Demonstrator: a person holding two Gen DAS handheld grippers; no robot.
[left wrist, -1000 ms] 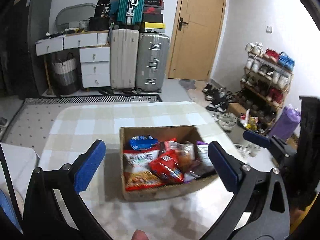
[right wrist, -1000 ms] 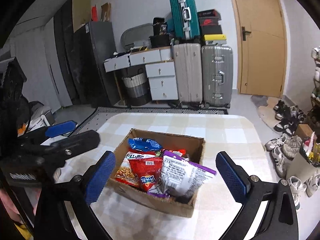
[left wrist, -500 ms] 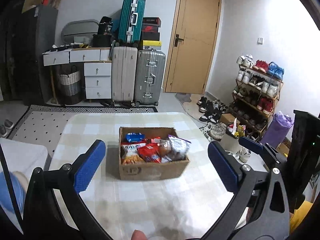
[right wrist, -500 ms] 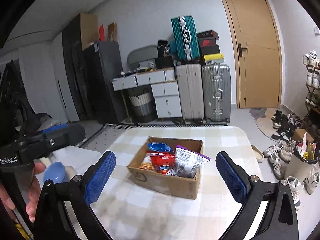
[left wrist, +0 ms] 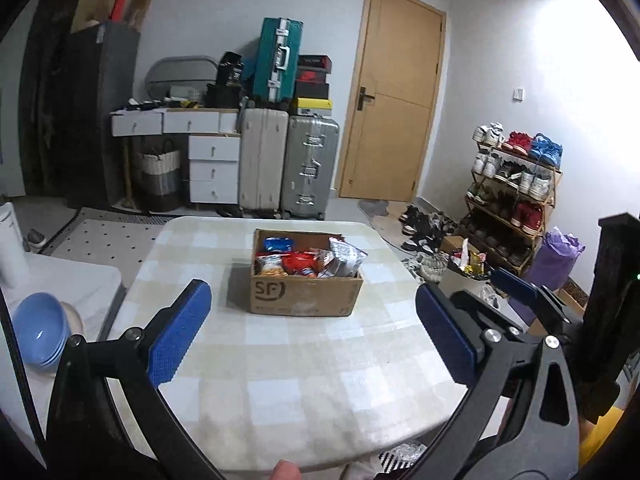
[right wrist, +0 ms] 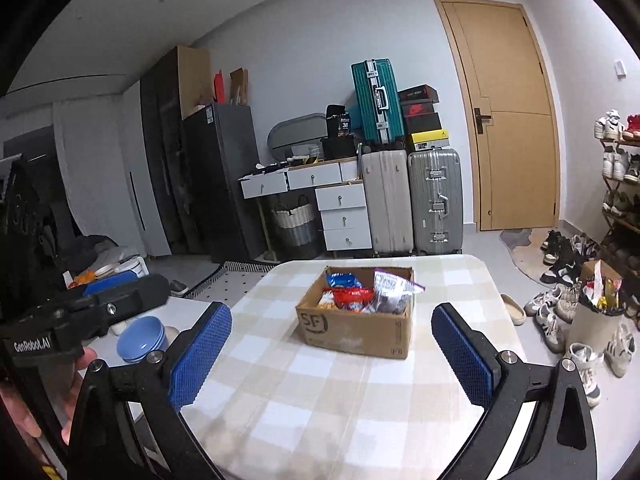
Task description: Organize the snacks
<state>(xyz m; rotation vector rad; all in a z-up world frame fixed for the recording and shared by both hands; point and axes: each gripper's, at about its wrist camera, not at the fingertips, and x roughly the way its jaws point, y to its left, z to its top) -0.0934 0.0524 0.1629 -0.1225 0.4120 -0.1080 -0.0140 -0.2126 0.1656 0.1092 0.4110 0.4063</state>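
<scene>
Cardboard, printed "SF" on its near wall, the box [left wrist: 306, 294] is sitting past the middle of the checked table [left wrist: 304, 392], toward the far edge, with bare cloth showing on all 4 sides. Snack bags [left wrist: 310, 262] are filling it: a blue one at the back left, a red one in the middle, a silvery one leaning at the right above the rim; any lower bags are hard to make out. The left gripper [left wrist: 314, 332] is hovering over the near part of the table, its blue pads spread wide and holding nothing, well apart from the box. The right gripper [right wrist: 330, 354] is hanging likewise, fingers wide apart and empty, with open cloth between it and the box. Left of the table, blue bowls [right wrist: 141, 338] are standing on a lower white surface. Right of the table, shoes [right wrist: 576, 332] are lying about the floor.
</scene>
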